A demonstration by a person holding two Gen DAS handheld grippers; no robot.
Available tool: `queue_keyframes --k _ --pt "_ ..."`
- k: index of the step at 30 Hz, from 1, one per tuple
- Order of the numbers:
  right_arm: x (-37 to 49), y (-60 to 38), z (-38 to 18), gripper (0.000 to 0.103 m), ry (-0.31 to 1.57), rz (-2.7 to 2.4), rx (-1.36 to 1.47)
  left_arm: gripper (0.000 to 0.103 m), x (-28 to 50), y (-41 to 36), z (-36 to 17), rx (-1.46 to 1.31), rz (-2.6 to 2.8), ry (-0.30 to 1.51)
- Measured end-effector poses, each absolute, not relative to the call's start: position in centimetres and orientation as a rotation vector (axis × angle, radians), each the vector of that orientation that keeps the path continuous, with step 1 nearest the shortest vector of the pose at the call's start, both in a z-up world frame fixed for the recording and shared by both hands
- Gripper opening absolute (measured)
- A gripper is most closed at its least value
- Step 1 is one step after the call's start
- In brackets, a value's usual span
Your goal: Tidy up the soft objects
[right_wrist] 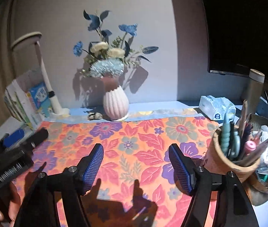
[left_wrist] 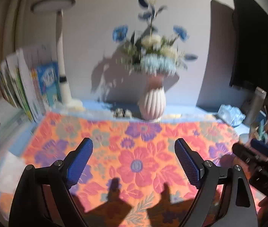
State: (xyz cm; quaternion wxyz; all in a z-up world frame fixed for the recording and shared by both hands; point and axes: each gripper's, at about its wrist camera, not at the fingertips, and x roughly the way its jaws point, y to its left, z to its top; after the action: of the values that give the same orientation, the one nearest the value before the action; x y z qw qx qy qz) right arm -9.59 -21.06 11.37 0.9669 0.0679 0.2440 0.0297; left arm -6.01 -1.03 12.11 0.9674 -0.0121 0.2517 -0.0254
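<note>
1. Left gripper [left_wrist: 134,162] jaws spread wide, nothing between the blue ribbed pads; floral cloth [left_wrist: 134,151] lies flat directly under and ahead of it, the only soft item here. View is motion-blurred
2. Ahead of the left claw: ribbed pink vase [left_wrist: 152,104] with fake flowers; books [left_wrist: 30,87] ahead-left; right gripper [left_wrist: 254,157] off to its right
3. Right gripper [right_wrist: 135,166] also wide open, empty, hovering over the same cloth
4. Right of that claw: pen cup [right_wrist: 228,162], just beside the right finger; tissue pack [right_wrist: 216,106] ahead-right
5. Judgement: cloth is thin, light, limp, embossed weave so decent grip. Pinch at a near edge or corner, one claw each; mid-cloth pinches will bunch, and dragging could tip the vase or cup
</note>
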Motion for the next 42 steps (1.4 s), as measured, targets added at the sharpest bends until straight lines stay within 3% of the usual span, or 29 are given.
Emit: queue_keyframes --k 2,10,14,17,23,42 --pt "-9.0 -21.2 10.3 0.078 0.492 0.041 0.13 0.088 -4.9 -1.2 10.0 -0.039 -0.063 0.544" --pt "-6.6 -21.5 5.5 0.078 0.551 0.014 0.127 0.088 -3.1 -2.8 5.3 -0.006 -0.05 0.628" --pt "-6.0 -21.3 4.6 0.078 0.569 0.005 0.12 0.092 -2.9 -3.1 5.0 0.006 -0.039 0.634" --pt "-6.0 -21.3 4.6 0.087 0.561 -0.001 0.122 0.093 -2.7 -3.0 4.8 0.007 -0.026 0.645" --pt "-5.7 -21.5 4.1 0.087 0.587 0.005 0.139 0.098 -2.6 -3.0 4.6 0.013 -0.017 0.654" --pt "-5.4 -20.7 3.7 0.09 0.604 -0.01 0.093 0.099 -1.8 -2.6 4.1 0.013 0.004 0.705"
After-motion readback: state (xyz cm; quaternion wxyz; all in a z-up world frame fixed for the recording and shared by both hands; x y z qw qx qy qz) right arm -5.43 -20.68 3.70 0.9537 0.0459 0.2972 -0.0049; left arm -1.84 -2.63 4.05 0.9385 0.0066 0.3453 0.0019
